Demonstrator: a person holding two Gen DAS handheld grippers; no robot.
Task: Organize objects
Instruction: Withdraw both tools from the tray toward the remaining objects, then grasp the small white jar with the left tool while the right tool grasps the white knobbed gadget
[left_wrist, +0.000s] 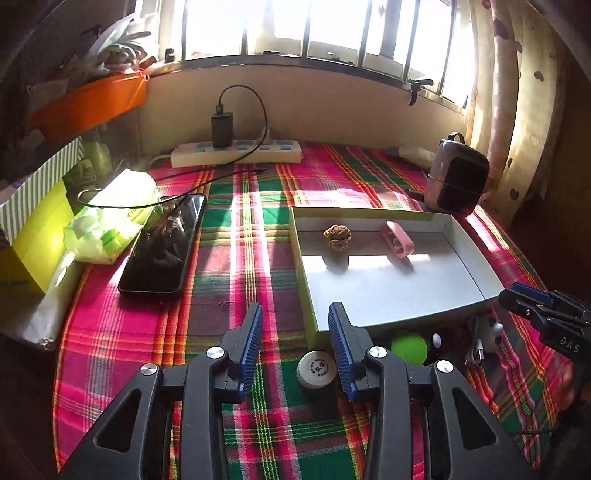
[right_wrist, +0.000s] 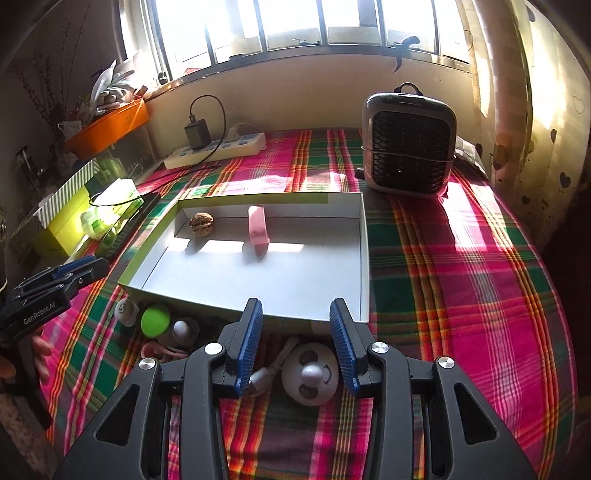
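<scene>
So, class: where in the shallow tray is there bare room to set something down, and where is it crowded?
The tray is bare in its near half, in front of the walnut and pink clip. The crowded strip is outside its near wall: green ball, white cap, panda-face gadget.

Cloth (right_wrist: 461, 280): plaid of pink, green, red, yellow lines. Tray (right_wrist: 364, 236): white inside, lime-green outer walls. Walnut (right_wrist: 202, 222): brown, wrinkled. Clip (right_wrist: 257, 225): pink. Ball (right_wrist: 155, 320): bright green. Round toy (right_wrist: 309, 373): white with dark face marks. Cap (left_wrist: 317, 368): white, dark lettering. Phone (left_wrist: 162, 245): glossy black. Power strip (left_wrist: 236, 153): cream, blue switches. Bin (left_wrist: 88, 107): orange. Heater (right_wrist: 408, 147): grey shell, black grille. Tongs (right_wrist: 295, 332): black, ribbed blue pads.
</scene>
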